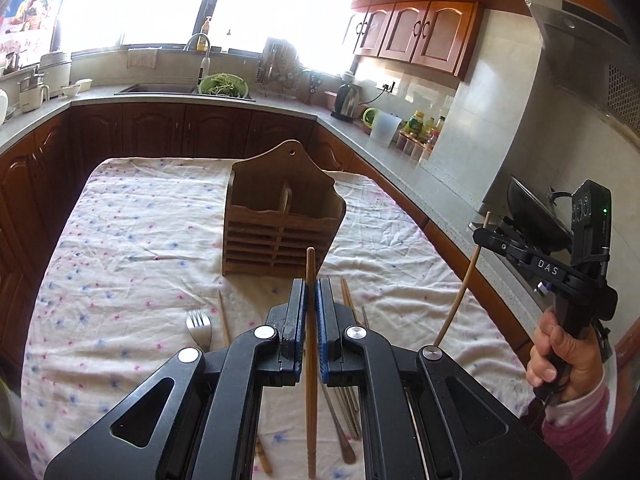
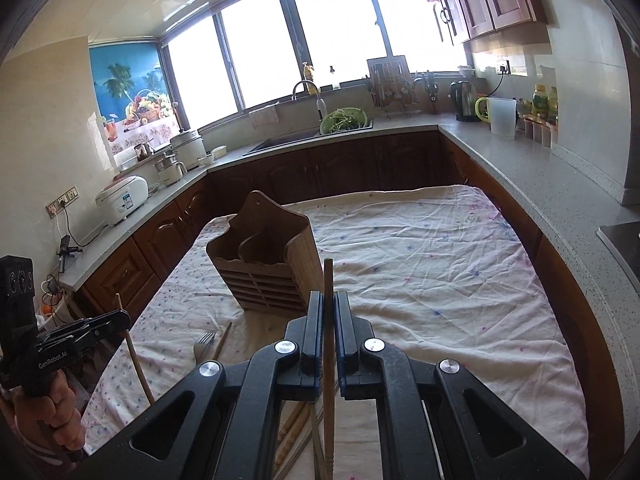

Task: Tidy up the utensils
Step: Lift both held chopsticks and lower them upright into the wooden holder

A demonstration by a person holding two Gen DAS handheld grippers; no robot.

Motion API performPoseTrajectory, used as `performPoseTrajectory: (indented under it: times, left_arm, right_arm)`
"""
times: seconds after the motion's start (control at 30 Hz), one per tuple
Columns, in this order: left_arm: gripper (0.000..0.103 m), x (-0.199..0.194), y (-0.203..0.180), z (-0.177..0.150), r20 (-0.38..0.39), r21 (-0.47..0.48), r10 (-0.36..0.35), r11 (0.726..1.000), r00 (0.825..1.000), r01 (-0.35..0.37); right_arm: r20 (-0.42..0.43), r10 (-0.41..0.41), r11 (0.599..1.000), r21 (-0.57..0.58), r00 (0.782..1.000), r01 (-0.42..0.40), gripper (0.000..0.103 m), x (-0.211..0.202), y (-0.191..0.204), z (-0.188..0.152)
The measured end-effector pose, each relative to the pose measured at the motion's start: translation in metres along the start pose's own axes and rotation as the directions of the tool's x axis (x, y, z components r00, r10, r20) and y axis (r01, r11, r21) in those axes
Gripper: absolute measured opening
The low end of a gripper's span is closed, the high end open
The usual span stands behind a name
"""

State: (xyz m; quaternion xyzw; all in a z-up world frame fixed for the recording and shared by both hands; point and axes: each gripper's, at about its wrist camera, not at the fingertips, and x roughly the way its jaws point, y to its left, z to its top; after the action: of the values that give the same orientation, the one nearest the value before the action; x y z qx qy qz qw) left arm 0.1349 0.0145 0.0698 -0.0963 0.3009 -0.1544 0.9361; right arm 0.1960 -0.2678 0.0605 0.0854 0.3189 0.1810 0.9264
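Standing past both grippers on the flower-print cloth (image 1: 132, 216), the wooden utensil holder (image 1: 280, 220) sits just beyond the left gripper (image 1: 311, 292) and slightly left of the right gripper (image 2: 329, 304); it is a slatted box with a scalloped front edge, a centre divider and a tall arched back with a hanging hole. The left gripper is closed down to a narrow gap, its blue-padded jaws pinching a wooden chopstick (image 1: 311, 344) that runs straight along the jaw line, its tip poking out toward the holder. The right gripper is likewise nearly shut, pinching a second wooden chopstick (image 2: 329, 360) the same way, upright between dark pads, its ridged end low in the view. Below the left gripper, on the cloth, lie a steel fork (image 1: 199, 326), tines toward the holder, a loose chopstick (image 1: 224, 316) just beside it, and a bundle of further chopsticks and metal handles (image 1: 348, 412) partly hidden under the gripper's black frame. The cloth is wrinkled and white with small pink and blue blossoms. A hand (image 1: 560, 364) in a pink striped sleeve grips the right gripper's handle.
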Motion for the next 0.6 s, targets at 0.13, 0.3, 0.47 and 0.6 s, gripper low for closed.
performPoseTrajectory:
  times: [0.13, 0.3, 0.47, 0.6]
  left_arm:
    - [0.004, -0.007, 0.003, 0.003, 0.025, -0.007, 0.002, 1.0, 1.0, -0.001]
    - [0.004, -0.011, 0.008, 0.007, 0.054, -0.017, 0.002, 1.0, 0.999, -0.002]
    - [0.004, -0.016, 0.013, 0.016, 0.093, -0.027, 0.006, 1.0, 0.996, -0.003]
    - [0.004, -0.02, 0.017, 0.027, 0.129, -0.033, 0.013, 0.999, 0.992, -0.009]
  right_arm:
    - [0.028, 0.0, 1.0, -0.002, 1.0, 0.0, 0.005, -0.01, 0.003, 0.003]
    - [0.053, 0.005, 1.0, -0.008, 0.999, -0.005, 0.005, -0.014, 0.008, 0.009]
    - [0.081, 0.013, 1.0, -0.005, 0.997, -0.012, 0.005, -0.015, 0.012, 0.016]
    - [0.11, 0.022, 1.0, -0.001, 0.994, -0.022, 0.005, -0.015, 0.015, 0.026]
